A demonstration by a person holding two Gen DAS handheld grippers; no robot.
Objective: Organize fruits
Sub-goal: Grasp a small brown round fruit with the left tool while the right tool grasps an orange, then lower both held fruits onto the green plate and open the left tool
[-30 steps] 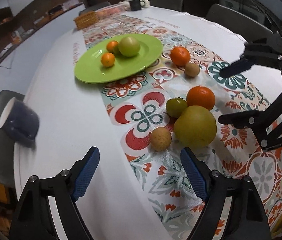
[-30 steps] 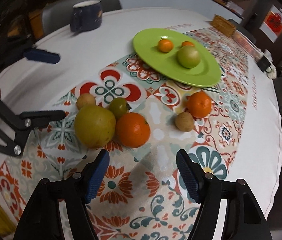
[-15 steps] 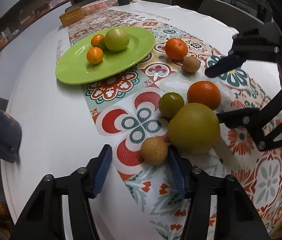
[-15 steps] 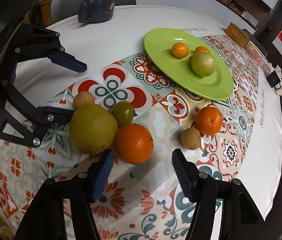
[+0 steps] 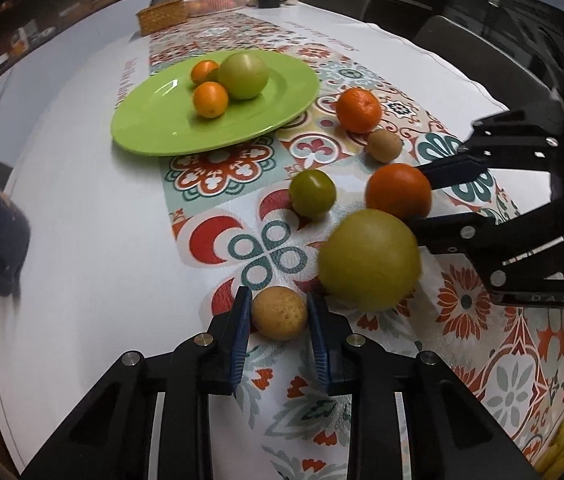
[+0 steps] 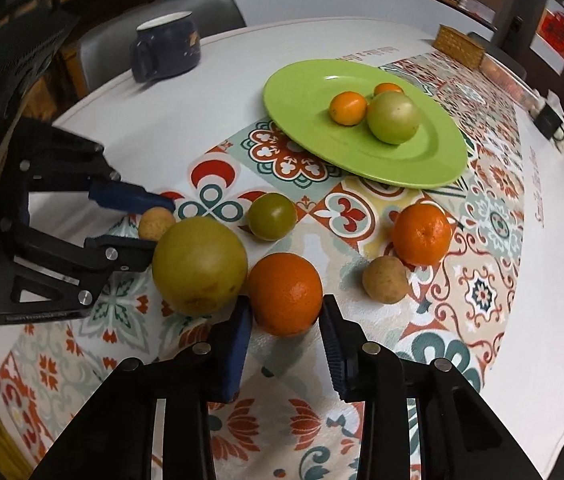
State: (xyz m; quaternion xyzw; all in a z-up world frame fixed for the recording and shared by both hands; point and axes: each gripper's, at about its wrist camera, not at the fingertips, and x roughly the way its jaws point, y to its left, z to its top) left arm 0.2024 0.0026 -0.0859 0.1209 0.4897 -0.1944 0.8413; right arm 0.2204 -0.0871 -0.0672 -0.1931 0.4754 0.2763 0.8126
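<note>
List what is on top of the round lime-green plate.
On the lime-green plate sit one large pale green fruit and two small orange citrus fruits: one in front, one half hidden behind the green fruit. Anything further behind that fruit is covered.

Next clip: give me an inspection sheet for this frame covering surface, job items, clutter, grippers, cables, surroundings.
Surface: white table with patterned runner.
Job's things: green plate holding three fruits; six fruits loose on the runner.
Clutter: dark mug, wicker basket.
Grippers: left gripper straddles the small tan fruit; right gripper straddles the orange; contact unclear.
Cables: nothing seen.
Surroundings: chairs around the table.
</note>
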